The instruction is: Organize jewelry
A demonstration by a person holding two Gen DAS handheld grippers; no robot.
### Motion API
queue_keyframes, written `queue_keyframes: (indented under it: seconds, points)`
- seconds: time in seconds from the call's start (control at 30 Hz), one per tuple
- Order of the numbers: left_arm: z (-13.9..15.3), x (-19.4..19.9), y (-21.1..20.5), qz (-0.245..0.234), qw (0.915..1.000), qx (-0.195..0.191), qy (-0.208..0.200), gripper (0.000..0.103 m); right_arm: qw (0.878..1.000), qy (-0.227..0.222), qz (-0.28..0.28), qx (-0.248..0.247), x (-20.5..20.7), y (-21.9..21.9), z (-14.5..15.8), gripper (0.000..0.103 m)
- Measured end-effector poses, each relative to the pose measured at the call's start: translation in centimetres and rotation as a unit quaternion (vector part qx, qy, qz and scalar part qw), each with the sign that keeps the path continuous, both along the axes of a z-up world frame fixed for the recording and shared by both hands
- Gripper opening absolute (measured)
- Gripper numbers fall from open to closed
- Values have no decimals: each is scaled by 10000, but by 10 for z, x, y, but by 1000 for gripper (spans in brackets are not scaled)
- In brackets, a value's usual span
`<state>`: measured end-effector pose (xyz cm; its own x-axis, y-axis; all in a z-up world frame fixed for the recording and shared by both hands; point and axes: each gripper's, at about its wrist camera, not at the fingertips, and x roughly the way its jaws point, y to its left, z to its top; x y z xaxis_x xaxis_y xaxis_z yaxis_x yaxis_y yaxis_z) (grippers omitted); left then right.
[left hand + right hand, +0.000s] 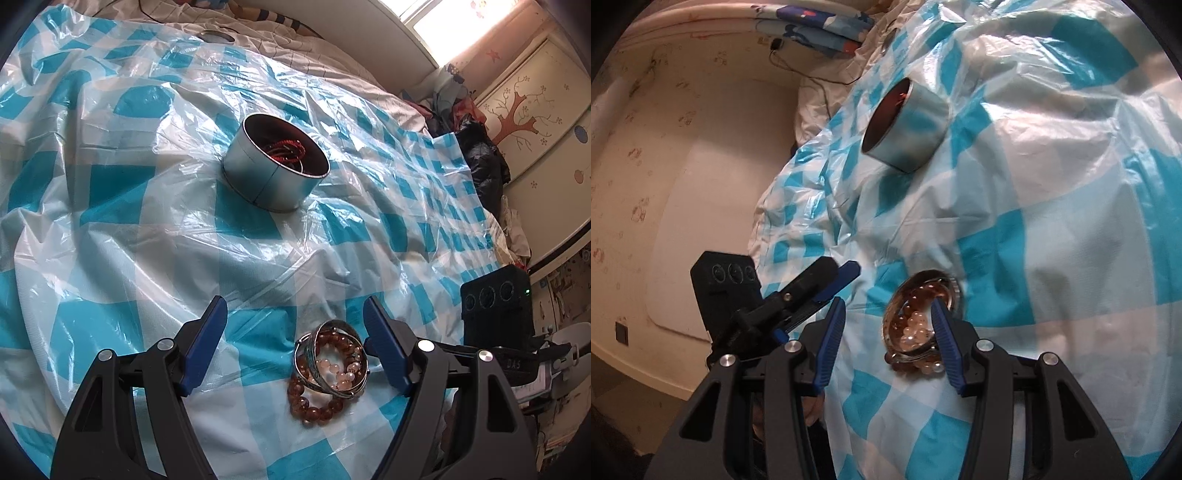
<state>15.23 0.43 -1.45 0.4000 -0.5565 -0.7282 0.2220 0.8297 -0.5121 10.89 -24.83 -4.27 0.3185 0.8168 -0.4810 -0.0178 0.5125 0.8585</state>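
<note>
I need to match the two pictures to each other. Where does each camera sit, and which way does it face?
Left wrist: on the left gripper, facing down across the checked sheet to the tin; its blue fingers stand open, bracelets between them, untouched.
Right wrist: on the right gripper, facing the same sheet; its fingers show, one in front of the bracelets; the left gripper shows beside it.
Shared: tin, bracelets, sheet.

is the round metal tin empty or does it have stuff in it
Not empty. The round silver metal tin stands open with no lid on, and red corded bracelets lie inside.
</note>
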Motion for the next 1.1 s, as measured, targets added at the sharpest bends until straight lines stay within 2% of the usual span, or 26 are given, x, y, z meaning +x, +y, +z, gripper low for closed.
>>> queue_keyframes:
  seconds: [0.1,0.23,0.37,0.43,0.5,0.6,0.67,0.73,0.77,0.83,0.97,1.07,1.1]
  points:
    - [-3,-1,-5,-160,9998,8,68,72,9986,-100,-38,-525,0,3,6,49]
    - [-5,-7,-24,-622,9980,60,32,70,9974,-77,-202,-694,1,-2,5,49]
    - [-5,-12,-37,-821,9958,374,-124,49,9958,-40,-289,-867,1,-5,5,49]
    - [-8,-13,-41,-821,9944,640,-159,48,9961,-50,-330,-814,0,-7,6,49]
    - [-9,-14,-42,-854,9936,715,-175,44,9949,-89,-410,-915,-2,-12,9,49]
    - [-10,-17,-50,-940,9904,963,-306,30,9949,-57,-453,-900,-3,-17,9,50]
    - [-11,-19,-53,-978,9884,1103,-361,13,9947,-53,-443,-922,-4,-15,9,51]
    - [-12,-21,-58,-1020,9852,1312,-426,5,9947,-66,-430,-932,-5,-15,11,54]
    - [-13,-21,-58,-1024,9848,1334,-431,4,9946,-74,-433,-941,-6,-15,12,54]
    - [-11,-21,-57,-1008,9865,1222,-407,4,9944,-72,-447,-953,-8,-18,13,54]
    - [-5,-17,-42,-903,9947,437,-221,4,9941,-84,-502,-955,-10,-21,15,54]
    - [-1,-13,-27,-769,9968,-185,-78,4,9940,-82,-513,-964,-11,-22,15,55]
    - [0,-13,-23,-720,9970,-254,-89,4,9942,-80,-505,-950,-11,-22,14,55]
